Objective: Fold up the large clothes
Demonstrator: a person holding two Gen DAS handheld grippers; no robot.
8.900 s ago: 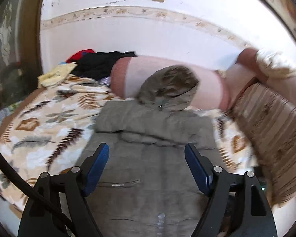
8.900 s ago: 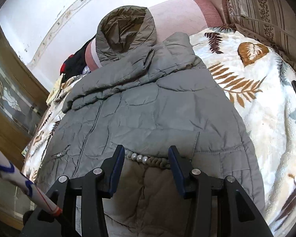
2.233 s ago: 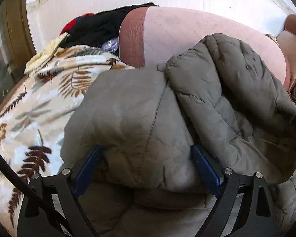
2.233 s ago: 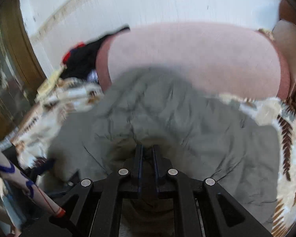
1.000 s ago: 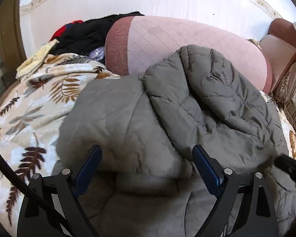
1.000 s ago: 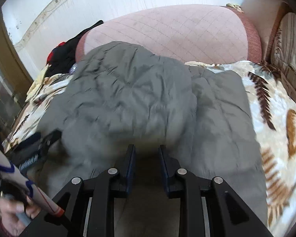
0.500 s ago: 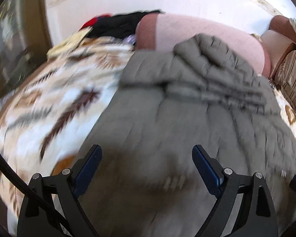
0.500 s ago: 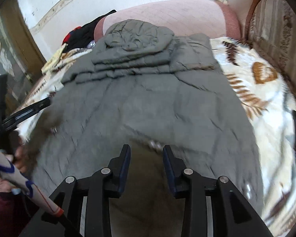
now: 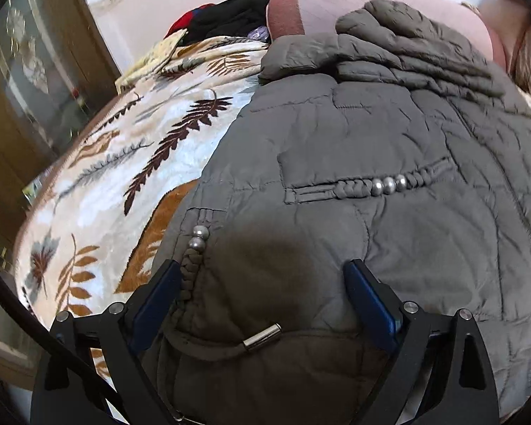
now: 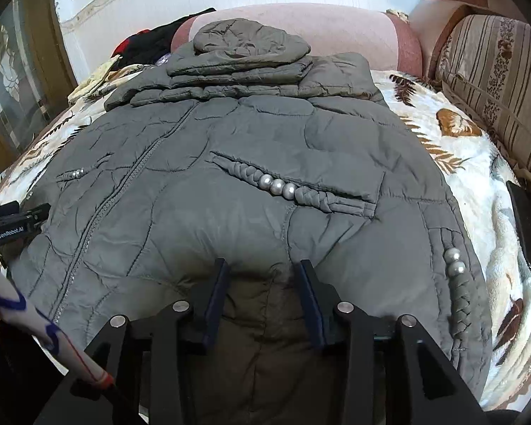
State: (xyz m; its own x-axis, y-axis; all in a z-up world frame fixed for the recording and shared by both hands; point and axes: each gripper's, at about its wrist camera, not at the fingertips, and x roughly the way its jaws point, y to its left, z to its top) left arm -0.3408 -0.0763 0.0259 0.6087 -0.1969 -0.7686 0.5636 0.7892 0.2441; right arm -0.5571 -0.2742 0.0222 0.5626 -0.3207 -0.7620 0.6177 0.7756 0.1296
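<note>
Since a second ago both claws have drawn back from the folded top of the jacket (image 10: 251, 163) to its hem, and the hood (image 10: 251, 40) and sleeves now lie flattened across the chest instead of bunched up close.

Nearest, the left claw (image 9: 262, 283) stands wide open over the jacket's left hem corner, its blue pads apart with a swell of padded fabric and a metal-tipped drawcord (image 9: 262, 336) lying between them; the pads do not clamp it. The right claw (image 10: 262, 276) sits at the hem's middle, its jaws opening, with a dark fold of the hem between the pads but not pinched.

Beyond the claws the grey quilted jacket lies face up on the bed, covering most of the leaf-patterned blanket (image 10: 453, 148). Braided pocket trims with pearl beads (image 10: 278, 186) cross its front, and a zipper (image 10: 124, 191) runs up the middle. A dark flat object (image 10: 529, 226) lies at the blanket's right edge.

Farther off, a pink bolster (image 10: 350, 32) lies behind the hood, black and red clothes (image 9: 237, 21) are heaped at its left end, and a striped cushion (image 10: 492, 81) leans at the right. A wooden cabinet (image 9: 24, 88) stands left.
</note>
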